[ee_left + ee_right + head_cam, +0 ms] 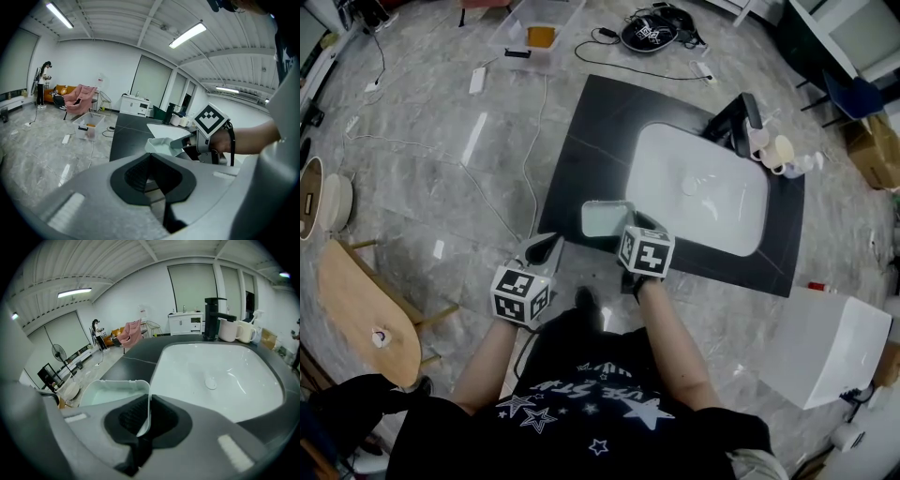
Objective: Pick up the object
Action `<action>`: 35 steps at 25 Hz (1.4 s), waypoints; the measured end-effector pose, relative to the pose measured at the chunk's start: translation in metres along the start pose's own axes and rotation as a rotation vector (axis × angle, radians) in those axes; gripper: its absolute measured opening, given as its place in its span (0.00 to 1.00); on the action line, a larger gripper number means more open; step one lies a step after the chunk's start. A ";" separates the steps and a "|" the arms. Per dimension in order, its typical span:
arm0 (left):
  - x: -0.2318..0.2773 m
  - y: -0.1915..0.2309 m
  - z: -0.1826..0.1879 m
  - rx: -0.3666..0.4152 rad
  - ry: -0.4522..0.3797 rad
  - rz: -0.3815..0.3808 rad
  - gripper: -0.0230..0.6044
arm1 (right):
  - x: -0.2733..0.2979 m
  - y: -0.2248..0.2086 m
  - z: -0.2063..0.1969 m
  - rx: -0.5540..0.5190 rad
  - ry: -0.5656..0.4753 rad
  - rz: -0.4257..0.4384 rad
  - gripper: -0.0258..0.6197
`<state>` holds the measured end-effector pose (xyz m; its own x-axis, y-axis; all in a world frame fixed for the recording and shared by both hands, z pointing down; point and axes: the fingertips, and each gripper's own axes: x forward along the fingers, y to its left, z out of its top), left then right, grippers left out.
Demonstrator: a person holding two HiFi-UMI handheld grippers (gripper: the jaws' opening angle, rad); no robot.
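Room: big and bright, with a grey stone floor [441, 141] and cables lying on it.
Surface: a dark slab [591, 122] with a white sink [703, 187] set into it.
Thing to pick up: a pale, see-through tub [605, 217]. It is at the near edge of the surface, just beside the left side of the sink. It looks like it is sitting on the surface.
Right claw [143, 420]: pinched on one thin side wall of the tub, with one pad inside the tub and one pad outside.
Left claw [154, 183]: closed with nothing in it. It is held out past the near edge of the surface, close to the tub but not touching it.
Step now: the grip looks done, so I think the lift comes next.
What could go wrong: the tub is held by only one wall, so it may tip and hang down when it goes up.
Another worry: the wall is thin and may bend, and then it could slip out of the pads.
One more: the tub is right at the edge, so a drop could send it to the floor.
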<state>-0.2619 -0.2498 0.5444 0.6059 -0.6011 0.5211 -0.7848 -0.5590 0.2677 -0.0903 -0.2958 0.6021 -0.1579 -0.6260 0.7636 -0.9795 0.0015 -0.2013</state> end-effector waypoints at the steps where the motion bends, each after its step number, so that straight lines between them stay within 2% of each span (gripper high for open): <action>1: -0.002 -0.001 0.001 0.000 -0.005 0.006 0.05 | -0.004 0.000 0.003 -0.003 -0.008 0.007 0.07; 10: -0.020 -0.034 -0.003 -0.013 -0.037 0.054 0.05 | -0.042 -0.011 0.013 -0.022 -0.072 0.076 0.06; 16: -0.030 -0.069 -0.004 -0.007 -0.066 0.108 0.05 | -0.072 -0.035 0.003 -0.027 -0.081 0.129 0.06; 28: -0.038 -0.158 -0.008 -0.010 -0.140 0.216 0.05 | -0.131 -0.100 -0.002 -0.091 -0.133 0.212 0.06; 35: -0.040 -0.215 -0.017 -0.002 -0.160 0.263 0.05 | -0.160 -0.136 -0.020 -0.106 -0.141 0.272 0.06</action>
<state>-0.1197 -0.0955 0.4801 0.3947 -0.8075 0.4384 -0.9176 -0.3712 0.1424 0.0656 -0.1802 0.5201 -0.4039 -0.6936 0.5965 -0.9126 0.2598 -0.3157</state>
